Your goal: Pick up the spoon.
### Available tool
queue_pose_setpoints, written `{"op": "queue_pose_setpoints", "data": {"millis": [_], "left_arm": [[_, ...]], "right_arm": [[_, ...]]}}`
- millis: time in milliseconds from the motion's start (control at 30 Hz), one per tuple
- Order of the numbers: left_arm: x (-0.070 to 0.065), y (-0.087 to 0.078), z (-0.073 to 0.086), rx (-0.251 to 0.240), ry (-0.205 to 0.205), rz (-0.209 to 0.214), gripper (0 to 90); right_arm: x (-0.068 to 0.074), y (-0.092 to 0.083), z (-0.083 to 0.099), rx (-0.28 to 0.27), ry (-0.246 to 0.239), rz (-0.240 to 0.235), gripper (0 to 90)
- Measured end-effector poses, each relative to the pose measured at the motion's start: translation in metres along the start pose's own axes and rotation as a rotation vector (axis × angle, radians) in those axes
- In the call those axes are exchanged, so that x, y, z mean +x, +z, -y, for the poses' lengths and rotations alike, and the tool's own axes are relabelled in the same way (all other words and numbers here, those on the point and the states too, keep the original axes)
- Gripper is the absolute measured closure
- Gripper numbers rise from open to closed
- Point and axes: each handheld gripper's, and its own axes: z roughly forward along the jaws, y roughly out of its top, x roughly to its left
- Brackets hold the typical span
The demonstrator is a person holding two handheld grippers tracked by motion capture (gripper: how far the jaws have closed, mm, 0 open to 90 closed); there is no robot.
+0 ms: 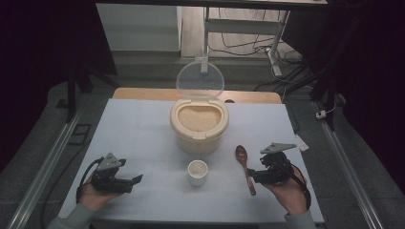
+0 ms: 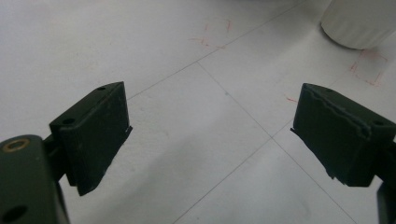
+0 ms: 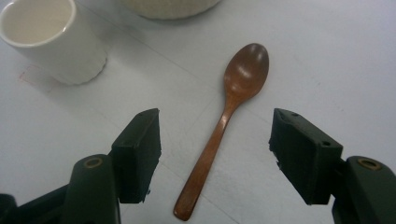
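The wooden spoon [image 3: 224,126] lies flat on the counter [image 1: 143,129], untouched, its bowl pointing toward the rice container [image 1: 199,125] and its handle toward the person. The right gripper [image 3: 215,154] hangs just above the handle, its fingers [image 3: 140,149] spread wide to either side and clear of the wood, so the grasp is not yet made. By the look of things the work is at its start: the spoon has to be picked up, and scooping rice appears to lie ahead. The container stands open, its clear lid [image 1: 200,80] raised upright behind, grain level inside. The white cup [image 1: 197,171] stands empty in front of it, near the spoon but apart. The left gripper [image 1: 136,181] rests at the near left of the counter, fingers [image 2: 95,135] open over bare surface, well apart from everything. Nothing blocks the spoon; the cup is the nearest thing that could be knocked.
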Motion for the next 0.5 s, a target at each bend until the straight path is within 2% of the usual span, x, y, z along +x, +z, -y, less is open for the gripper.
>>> {"op": "queue_pose_setpoints", "data": {"millis": [133,500], "left_arm": [[0.000,0.000,0.000,0.002,0.003,0.000,10.6],[-0.002,0.001,0.001,0.010,0.011,-0.002,10.6]], "right_arm": [[0.003,0.006,-0.003,0.036,0.023,-0.002,34.3],[0.006,0.026,-0.001,0.142,0.035,-0.004,37.6]]}}
